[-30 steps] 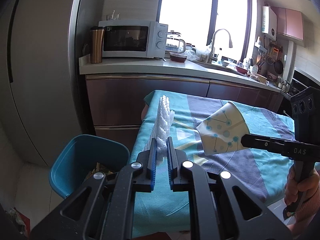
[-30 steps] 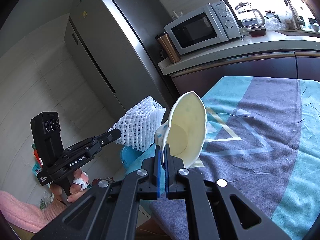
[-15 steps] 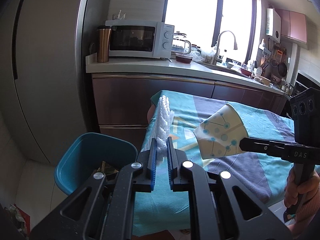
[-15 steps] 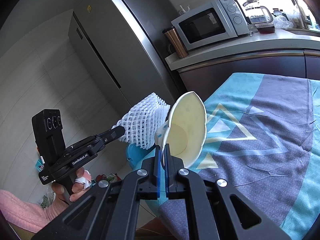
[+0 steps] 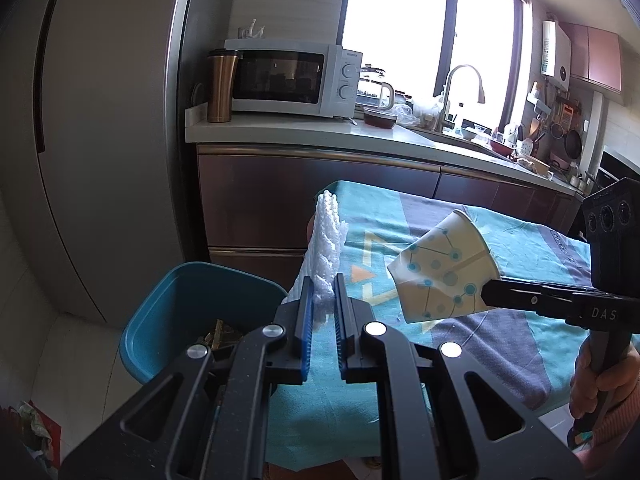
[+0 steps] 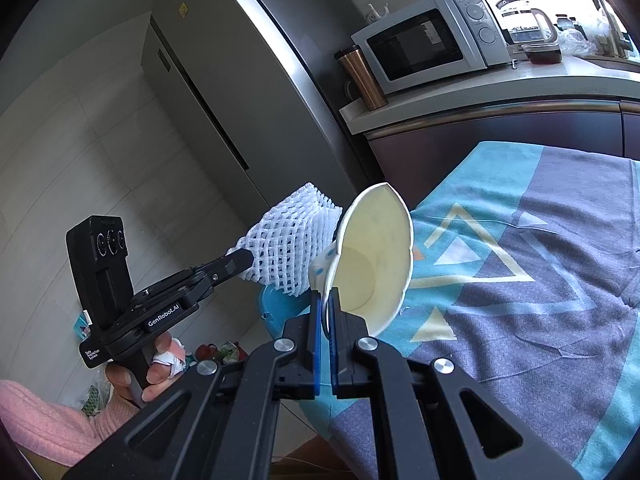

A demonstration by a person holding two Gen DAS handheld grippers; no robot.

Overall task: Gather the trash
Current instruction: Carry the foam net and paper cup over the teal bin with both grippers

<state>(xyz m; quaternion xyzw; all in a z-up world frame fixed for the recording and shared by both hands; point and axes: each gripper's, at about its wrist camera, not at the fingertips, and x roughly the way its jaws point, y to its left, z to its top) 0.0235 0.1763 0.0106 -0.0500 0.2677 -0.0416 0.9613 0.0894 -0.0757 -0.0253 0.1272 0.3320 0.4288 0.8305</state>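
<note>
Currently, the left tool is pinching a white foam net sleeve between its blue pads, jaws narrow on the mesh, the sleeve standing up and away from the fingertips. From the right wrist view the same left tool is showing side-on, the foam net sleeve fanning out from its tip, and a hand with a pink sleeve is gripping the handle. The right tool is clamping the crushed rim of a paper cup, jaws nearly together on the thin wall, the cup's open mouth facing the camera. In the left wrist view the right tool is reaching in from the right, holding the paper cup tilted, its patterned outside with teal dots showing. Both items are hanging in the air above the near-left part of the table, which is wearing a teal and grey cloth with triangle shapes. A blue bin is sitting on the floor just beside the table's left edge, below and left of the sleeve, with some brownish scraps inside. Behind, a microwave and a copper tumbler are standing on the kitchen counter next to a tall fridge.
</note>
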